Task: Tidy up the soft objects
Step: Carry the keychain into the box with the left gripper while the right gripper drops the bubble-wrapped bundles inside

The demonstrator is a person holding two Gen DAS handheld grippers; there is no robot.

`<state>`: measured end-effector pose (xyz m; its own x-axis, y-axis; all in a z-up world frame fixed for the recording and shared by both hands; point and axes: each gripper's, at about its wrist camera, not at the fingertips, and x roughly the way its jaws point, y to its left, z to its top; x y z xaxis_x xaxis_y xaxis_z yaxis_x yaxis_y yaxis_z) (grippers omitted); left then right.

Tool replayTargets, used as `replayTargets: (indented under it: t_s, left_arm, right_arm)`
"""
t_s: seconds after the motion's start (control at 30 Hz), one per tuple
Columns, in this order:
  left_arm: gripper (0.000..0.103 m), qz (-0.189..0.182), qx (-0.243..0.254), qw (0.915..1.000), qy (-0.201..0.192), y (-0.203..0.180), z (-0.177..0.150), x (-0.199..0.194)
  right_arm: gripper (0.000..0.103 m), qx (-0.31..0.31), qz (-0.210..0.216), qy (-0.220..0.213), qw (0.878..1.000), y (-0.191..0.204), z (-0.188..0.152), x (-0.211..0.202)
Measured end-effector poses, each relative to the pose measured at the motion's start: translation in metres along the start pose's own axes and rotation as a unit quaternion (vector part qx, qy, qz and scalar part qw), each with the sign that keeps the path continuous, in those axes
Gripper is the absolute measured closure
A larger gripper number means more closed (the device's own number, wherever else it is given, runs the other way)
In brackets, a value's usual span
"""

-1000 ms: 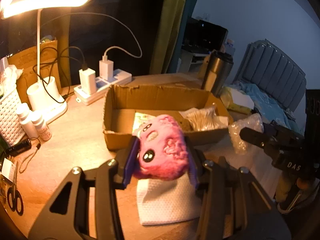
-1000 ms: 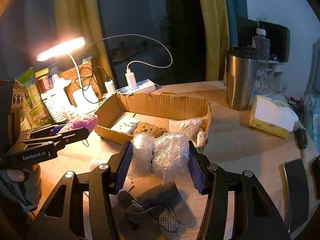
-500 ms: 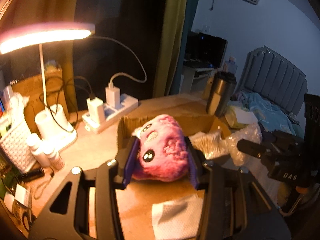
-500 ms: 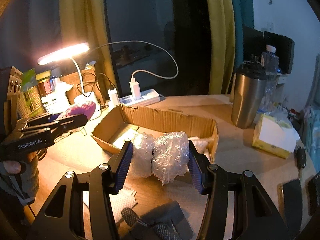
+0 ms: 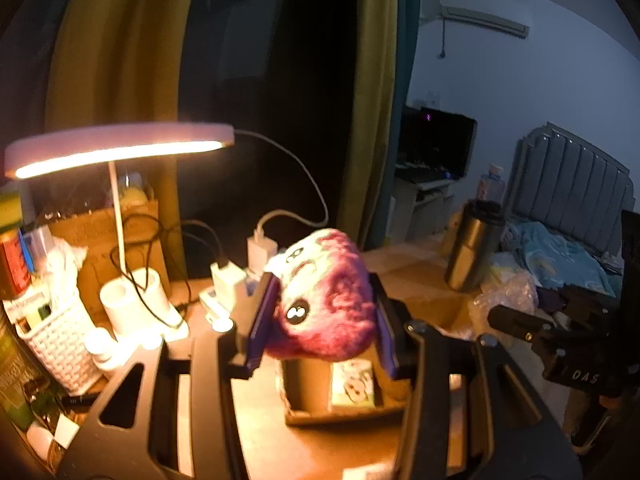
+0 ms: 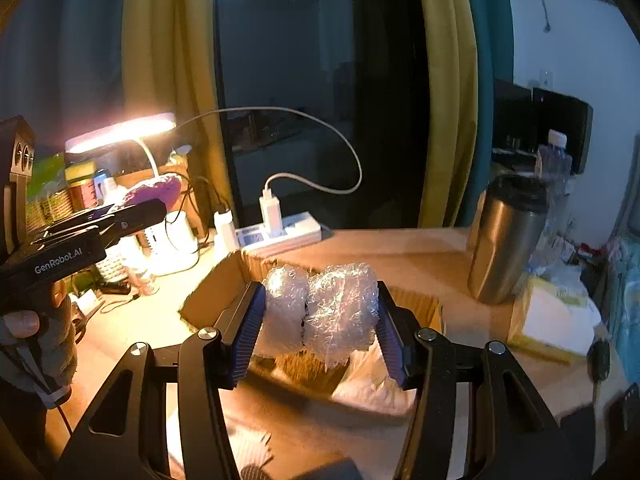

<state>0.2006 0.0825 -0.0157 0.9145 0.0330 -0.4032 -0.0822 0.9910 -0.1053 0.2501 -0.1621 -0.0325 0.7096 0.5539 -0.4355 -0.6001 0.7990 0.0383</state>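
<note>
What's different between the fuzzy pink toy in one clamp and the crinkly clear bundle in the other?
The pink plush toy is furry and opaque, with a round eye on it; the bubble wrap bundle is clear, shiny and crinkled. The toy is one rounded lump, while the bundle pinches into two lobes. The left gripper holds the toy, the right gripper the bundle. Both are soft, squeezed between jaws, and held above the cardboard box.

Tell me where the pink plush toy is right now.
The pink plush toy is clamped in the left gripper, held in the air above the near end of the cardboard box, in front of the power strip.
</note>
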Motion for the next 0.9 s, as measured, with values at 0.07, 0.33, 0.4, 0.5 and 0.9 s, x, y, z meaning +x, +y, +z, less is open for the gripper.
replayTargets:
  t_s: [0.07,0.33,0.4,0.5,0.9]
  left_arm:
    - [0.058,0.006,0.002,0.9999,-0.013,0.002,0.002,0.003]
    - [0.058,0.009,0.007,0.9999,0.002,0.007,-0.009,0.030]
    - [0.058,0.006,0.008,0.9999,0.008,0.007,-0.013,0.037]
    - [0.058,-0.002,0.005,0.9997,0.023,0.009,-0.019,0.049]
    - [0.052,-0.007,-0.012,0.9953,0.096,0.020,-0.045,0.092]
  right_arm:
    - [0.047,0.002,-0.002,-0.004,1.000,-0.003,0.004,0.006]
    - [0.047,0.018,0.001,-0.004,1.000,-0.006,0.011,0.036]
    - [0.047,0.021,0.005,-0.001,1.000,-0.007,0.011,0.043]
    - [0.047,0.029,0.010,0.004,1.000,-0.008,0.011,0.055]
    - [0.047,0.055,0.022,0.054,0.997,-0.012,0.000,0.105]
